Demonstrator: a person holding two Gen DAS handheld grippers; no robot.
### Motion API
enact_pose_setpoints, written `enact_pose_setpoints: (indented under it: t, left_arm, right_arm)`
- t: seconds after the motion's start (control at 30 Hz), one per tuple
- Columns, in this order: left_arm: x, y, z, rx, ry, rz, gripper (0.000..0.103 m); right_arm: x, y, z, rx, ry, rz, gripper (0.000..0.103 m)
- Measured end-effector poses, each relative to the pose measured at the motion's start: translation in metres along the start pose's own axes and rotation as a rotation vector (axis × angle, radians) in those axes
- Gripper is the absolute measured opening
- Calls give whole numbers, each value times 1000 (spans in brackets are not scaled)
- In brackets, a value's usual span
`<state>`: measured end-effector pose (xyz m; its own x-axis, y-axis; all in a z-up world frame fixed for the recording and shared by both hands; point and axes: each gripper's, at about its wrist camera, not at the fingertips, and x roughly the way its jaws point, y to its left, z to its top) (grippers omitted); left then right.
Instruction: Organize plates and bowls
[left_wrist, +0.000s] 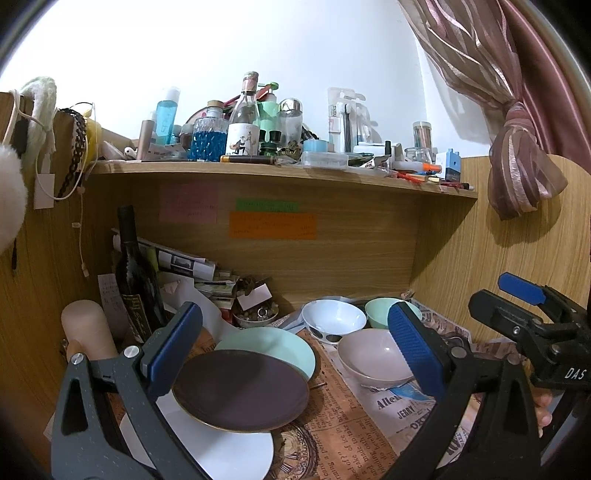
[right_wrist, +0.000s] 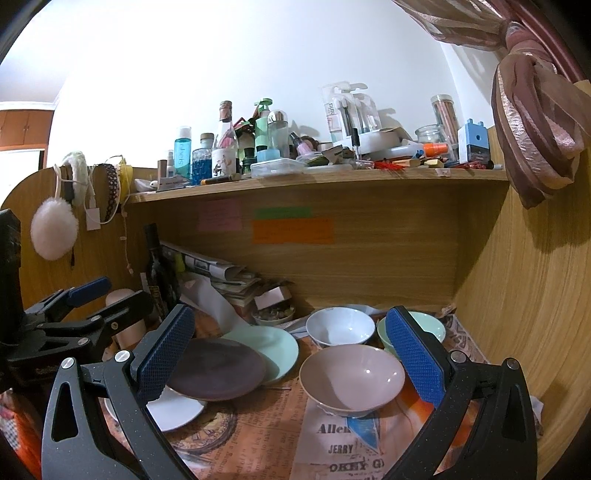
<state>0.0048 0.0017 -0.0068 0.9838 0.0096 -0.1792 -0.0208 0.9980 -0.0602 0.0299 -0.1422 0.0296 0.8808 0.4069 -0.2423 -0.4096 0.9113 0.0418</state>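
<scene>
Hovering with jaws apart and empty, the left gripper (left_wrist: 291, 354) frames the dark plate (left_wrist: 240, 391) overlapping the green plate (left_wrist: 280, 349) and white plate (left_wrist: 221, 446); the right gripper (right_wrist: 291, 354), equally spread, faces the pink bowl (right_wrist: 351, 376). Nothing looks sorted yet; gripping a rim probably comes next.

Newsprint in front lies bare; stacked plates (right_wrist: 218, 365) left, bowls (right_wrist: 351, 376) right, low shelf (right_wrist: 317, 184) overhead crowd the rest.

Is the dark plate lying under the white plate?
No, the dark plate lies on top, overlapping both the white plate and the mint green plate.
</scene>
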Motion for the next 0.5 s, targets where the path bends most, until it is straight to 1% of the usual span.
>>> enact_pose_setpoints:
  t: [0.5]
  left_arm:
    - [3,0,1,0,6,-3,102]
  right_arm:
    - [0,1,1,4,-3,3,103]
